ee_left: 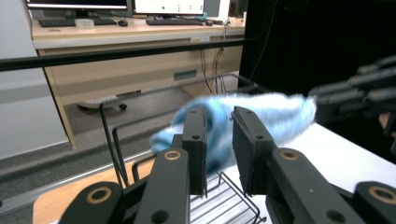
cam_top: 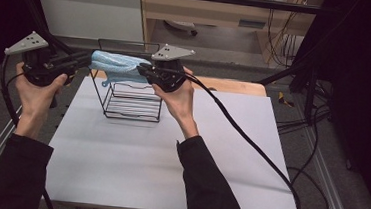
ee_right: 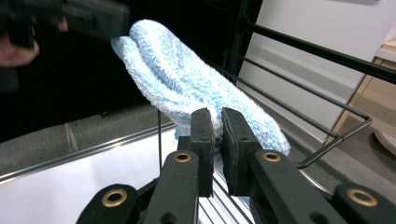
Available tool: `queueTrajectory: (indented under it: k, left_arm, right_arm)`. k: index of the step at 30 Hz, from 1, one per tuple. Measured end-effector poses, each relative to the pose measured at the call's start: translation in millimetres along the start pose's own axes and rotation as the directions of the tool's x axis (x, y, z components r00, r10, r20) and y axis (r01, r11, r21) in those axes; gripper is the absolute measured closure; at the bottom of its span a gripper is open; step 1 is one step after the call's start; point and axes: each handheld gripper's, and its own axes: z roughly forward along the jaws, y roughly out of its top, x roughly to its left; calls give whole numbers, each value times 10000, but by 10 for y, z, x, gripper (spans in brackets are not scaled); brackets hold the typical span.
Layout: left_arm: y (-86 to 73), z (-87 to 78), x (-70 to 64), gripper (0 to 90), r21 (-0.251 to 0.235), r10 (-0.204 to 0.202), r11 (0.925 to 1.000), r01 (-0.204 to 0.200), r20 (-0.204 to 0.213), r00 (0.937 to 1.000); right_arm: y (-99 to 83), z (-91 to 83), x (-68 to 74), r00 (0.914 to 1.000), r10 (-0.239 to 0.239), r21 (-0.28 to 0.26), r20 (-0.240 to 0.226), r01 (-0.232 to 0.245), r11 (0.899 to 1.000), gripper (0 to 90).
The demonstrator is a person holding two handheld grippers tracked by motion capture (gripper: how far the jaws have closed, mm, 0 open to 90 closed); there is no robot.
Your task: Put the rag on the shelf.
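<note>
Close to me I see two dark sleeves and two hands coming up over the white counter (cam_top: 169, 158). My left tongs (cam_top: 87, 61) are lifted above the counter's far left part, and my right tongs (cam_top: 141, 71) are just across from them, pointing back at them. Between them hangs a fluffy blue cloth (cam_top: 116, 66). In the right gripper view, the right tongs (ee_right: 217, 140) are squeezed nearly shut on one end of the cloth (ee_right: 187, 79). In the left gripper view, the left tongs (ee_left: 219, 135) have a small gap between their jaws, and the cloth (ee_left: 261, 112) sits in that gap, but I cannot tell if they pinch it. Under the cloth stands a black wire rack (cam_top: 133, 105) on the counter. Farther back is a wooden desk (cam_top: 206, 8).
</note>
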Motion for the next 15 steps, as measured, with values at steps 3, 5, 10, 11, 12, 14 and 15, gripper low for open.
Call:
queueTrajectory:
  k: [3, 5, 10, 11, 12, 14, 15]
  left_arm:
    - [93, 23, -37, 761, 63, 87, 9999, -87, -9, 10000]
    - [126, 74, -64, 781, 355, 248, 9991, -246, -54, 9997]
    - [116, 218, -96, 851, 1153, 466, 9922, -477, 127, 9988]
    - [98, 237, -98, 860, 1321, 492, 9899, -512, 182, 9986]
    - [76, 250, -99, 874, 1491, 548, 9871, -576, 224, 9982]
    - [22, 271, -102, 894, 1778, 625, 9819, -657, 236, 9978]
    - [-4, 277, -99, 898, 1915, 637, 9792, -676, 264, 9976]
  right_arm:
    - [-20, 6, 11, 10000, -43, 79, -17, 44, 10000, 839]
    - [-29, 11, 21, 9999, -125, 133, -38, 126, 9998, 836]
    - [-50, 14, 35, 9990, -441, 289, -54, 442, 9986, 826]
    - [-55, 15, 37, 9988, -489, 319, -70, 491, 9983, 823]
    - [-60, 15, 38, 9985, -540, 359, -81, 542, 9979, 819]
    - [-70, 17, 41, 9986, -521, 388, -107, 524, 9979, 808]
    - [-75, 18, 41, 9987, -501, 403, -124, 506, 9979, 797]
